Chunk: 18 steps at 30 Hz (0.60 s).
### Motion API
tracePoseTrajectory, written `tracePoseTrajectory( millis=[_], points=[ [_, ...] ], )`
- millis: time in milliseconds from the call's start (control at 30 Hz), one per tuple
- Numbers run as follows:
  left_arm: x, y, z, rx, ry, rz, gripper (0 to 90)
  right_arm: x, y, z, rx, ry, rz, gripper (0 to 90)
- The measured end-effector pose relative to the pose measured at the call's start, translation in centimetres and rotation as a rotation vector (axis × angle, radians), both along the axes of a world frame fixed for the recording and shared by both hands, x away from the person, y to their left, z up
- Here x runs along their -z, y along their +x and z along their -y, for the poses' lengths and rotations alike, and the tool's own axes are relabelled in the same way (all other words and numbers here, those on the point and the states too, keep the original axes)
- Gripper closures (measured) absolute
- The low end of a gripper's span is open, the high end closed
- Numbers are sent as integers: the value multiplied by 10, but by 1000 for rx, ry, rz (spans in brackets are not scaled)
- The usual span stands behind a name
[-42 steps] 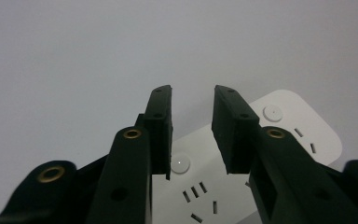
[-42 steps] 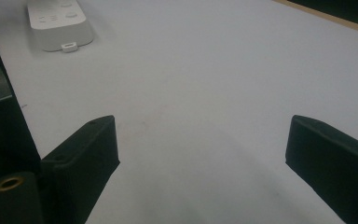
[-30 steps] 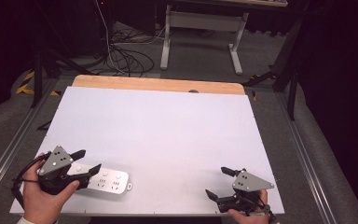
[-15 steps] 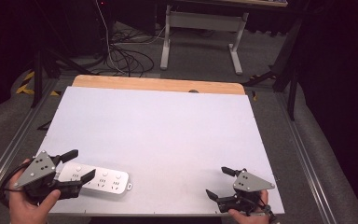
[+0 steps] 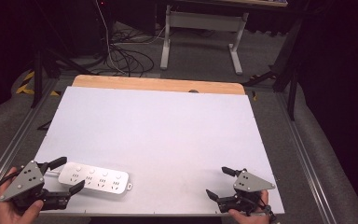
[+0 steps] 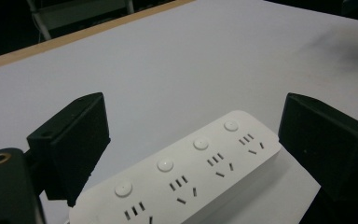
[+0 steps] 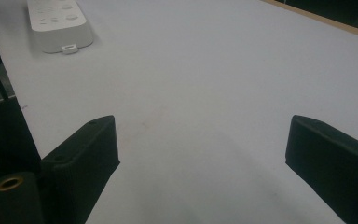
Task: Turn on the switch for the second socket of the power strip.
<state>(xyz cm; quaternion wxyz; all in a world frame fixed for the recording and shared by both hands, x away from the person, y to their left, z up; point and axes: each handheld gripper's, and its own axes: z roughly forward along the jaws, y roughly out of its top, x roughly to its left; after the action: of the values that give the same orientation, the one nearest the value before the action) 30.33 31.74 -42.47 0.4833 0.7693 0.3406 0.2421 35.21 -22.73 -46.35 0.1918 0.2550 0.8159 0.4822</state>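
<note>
A white power strip (image 5: pixel 94 179) with several sockets and round buttons lies flat near the table's front left edge. My left gripper (image 5: pixel 67 174) is open at the strip's left end, its jaws spread wide and not touching it. From the left gripper view the strip (image 6: pixel 186 172) lies between and just beyond the two jaws. My right gripper (image 5: pixel 220 183) is open at the front right, with bare table between its jaws. In the right gripper view the strip (image 7: pixel 59 24) lies far off at the upper left.
The white table top (image 5: pixel 154 135) has a wooden strip (image 5: pixel 158 85) along its far edge. Metal rails (image 5: pixel 303 154) run down both sides. Beyond the table stand a desk frame (image 5: pixel 200 28) and loose cables (image 5: pixel 121 51) on the floor.
My left gripper has drawn back toward the front left corner, off the power strip's left end. The strip stays in place. The right gripper has barely moved.
</note>
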Motion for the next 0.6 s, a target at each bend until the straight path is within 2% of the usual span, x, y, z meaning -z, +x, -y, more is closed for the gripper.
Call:
tracePoseTrajectory(
  millis=[233,367,600],
  points=[
    [15,-2,-12,-39,-38,-14,92,0,0,1,3,-1,3,98],
    [24,-5,-14,-40,-5,-3,92,0,0,1,2,1,2,98],
    [41,-11,-19,-32,11,8,90,0,0,1,5,2,2,98]
  ],
)
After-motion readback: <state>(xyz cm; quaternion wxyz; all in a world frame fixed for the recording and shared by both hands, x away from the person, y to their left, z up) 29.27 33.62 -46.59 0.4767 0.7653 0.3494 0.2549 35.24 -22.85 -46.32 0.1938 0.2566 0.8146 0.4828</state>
